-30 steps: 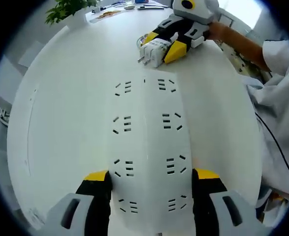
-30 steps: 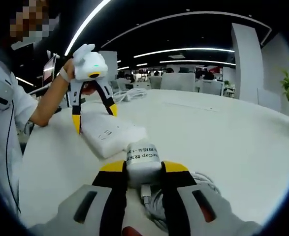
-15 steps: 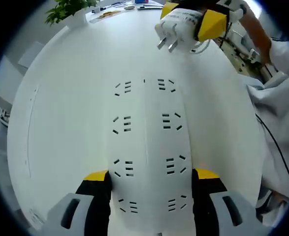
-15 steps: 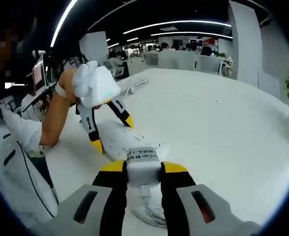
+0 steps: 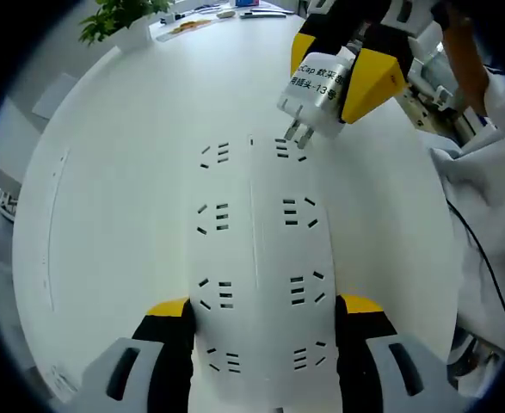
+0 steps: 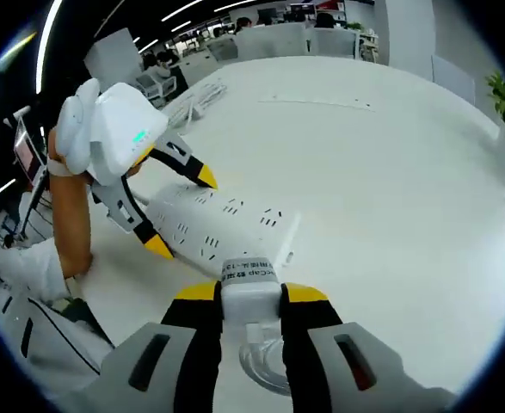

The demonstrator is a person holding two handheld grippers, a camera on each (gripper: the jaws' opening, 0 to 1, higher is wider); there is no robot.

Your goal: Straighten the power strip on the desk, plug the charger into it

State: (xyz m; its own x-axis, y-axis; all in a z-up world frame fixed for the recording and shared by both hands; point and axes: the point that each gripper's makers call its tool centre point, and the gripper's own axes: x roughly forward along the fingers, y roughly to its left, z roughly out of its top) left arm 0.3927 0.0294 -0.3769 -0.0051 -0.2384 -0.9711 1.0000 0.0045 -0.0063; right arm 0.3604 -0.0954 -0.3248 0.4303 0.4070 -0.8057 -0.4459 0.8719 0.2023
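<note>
- One power strip (image 5: 256,258), white, with eight socket groups in two rows of four.
- One charger (image 5: 317,90), white, with two prongs.
- Two tongs: left tongs (image 5: 265,323), right tongs (image 6: 250,297).
- One potted plant (image 5: 119,15).
- One worktop (image 5: 114,172).

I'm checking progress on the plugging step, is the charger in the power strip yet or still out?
Still out. The charger, gripped by the right tool, hangs above the power strip, its prongs bare just over an end socket.

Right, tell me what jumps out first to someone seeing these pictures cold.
The white charger, clamped in the right gripper, hangs prongs-down just above the far sockets of the power strip in the left gripper view. The left gripper straddles the strip's near end on the white desk. A potted plant stands at the desk's far edge.
</note>
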